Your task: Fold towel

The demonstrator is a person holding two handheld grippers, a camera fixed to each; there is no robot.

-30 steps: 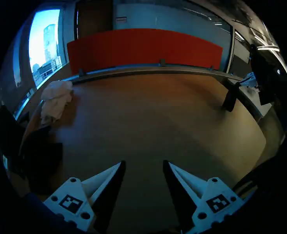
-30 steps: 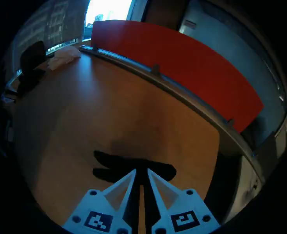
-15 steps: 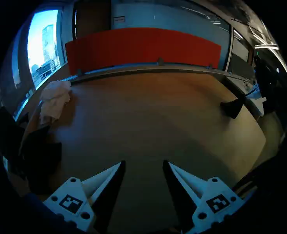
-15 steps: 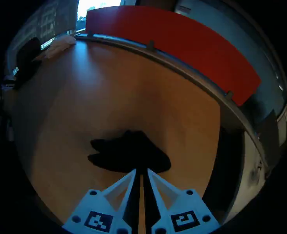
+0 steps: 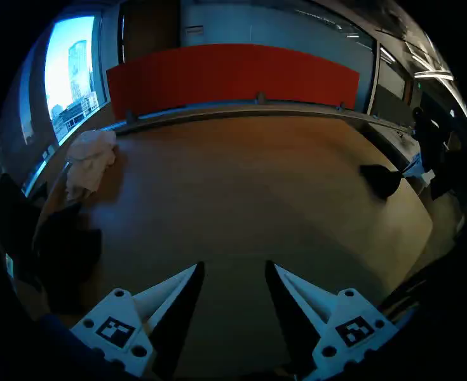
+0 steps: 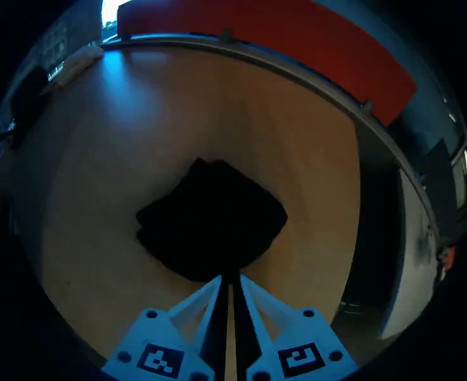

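Note:
A dark towel (image 6: 211,219) lies bunched on the wooden table (image 6: 106,159), its near edge running in between the tips of my right gripper (image 6: 231,280), which is shut on it. From the left gripper view the same dark towel (image 5: 379,179) is a small dark mound at the table's right side, with the other gripper and the hand holding it just beyond in shadow. My left gripper (image 5: 233,267) hovers open over bare wood, nothing between its fingers. A crumpled white towel (image 5: 90,159) rests at the table's far left corner, also seen as the white towel (image 6: 81,60).
A red partition (image 5: 233,73) and a metal rail (image 5: 246,111) close off the table's far edge. A dark chair (image 5: 61,254) stands at the left side. To the right the table edge (image 5: 417,190) drops off to dim office furniture.
My right gripper has tipped downward and the dark towel now takes up much more of its view. In the left gripper view the towel has dropped lower and spread. The left gripper has not moved.

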